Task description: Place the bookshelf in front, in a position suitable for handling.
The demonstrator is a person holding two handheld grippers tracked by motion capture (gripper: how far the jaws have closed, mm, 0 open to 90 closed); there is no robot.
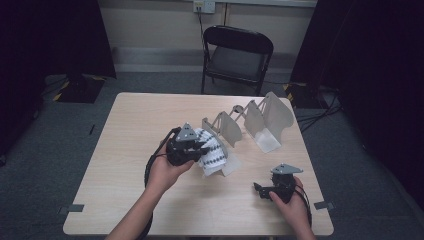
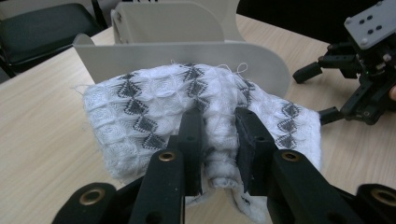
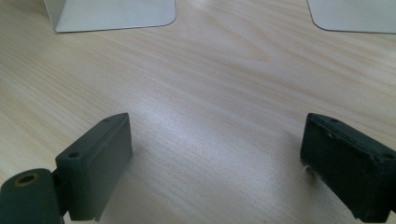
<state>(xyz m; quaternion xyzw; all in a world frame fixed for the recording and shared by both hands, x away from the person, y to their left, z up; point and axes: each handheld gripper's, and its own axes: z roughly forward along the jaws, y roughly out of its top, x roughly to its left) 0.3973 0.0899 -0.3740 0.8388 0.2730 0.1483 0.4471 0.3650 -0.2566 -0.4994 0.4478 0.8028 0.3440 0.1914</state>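
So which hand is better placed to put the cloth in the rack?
Probably the left. The left gripper is shut on the cloth, right in front of the rack. The right gripper is open over bare table, holding nothing.

You've got a pale wood-grain surface [image 1: 130, 150] in front of you, sitting on a grey carpeted floor [image 1: 45, 165]. Past the far edge there's a black folding chair [image 1: 236, 55], pushed up close to the surface and facing you. Behind it runs a light wall with a power outlet [image 1: 204, 6] up top and a cord hanging down from it. Dark curtains [image 1: 50, 35] hang on the far left and far right. Some cables [image 1: 320, 112] trail on the floor off the far right corner, and there are little tape marks [image 1: 71, 208] on the floor by the near corners.
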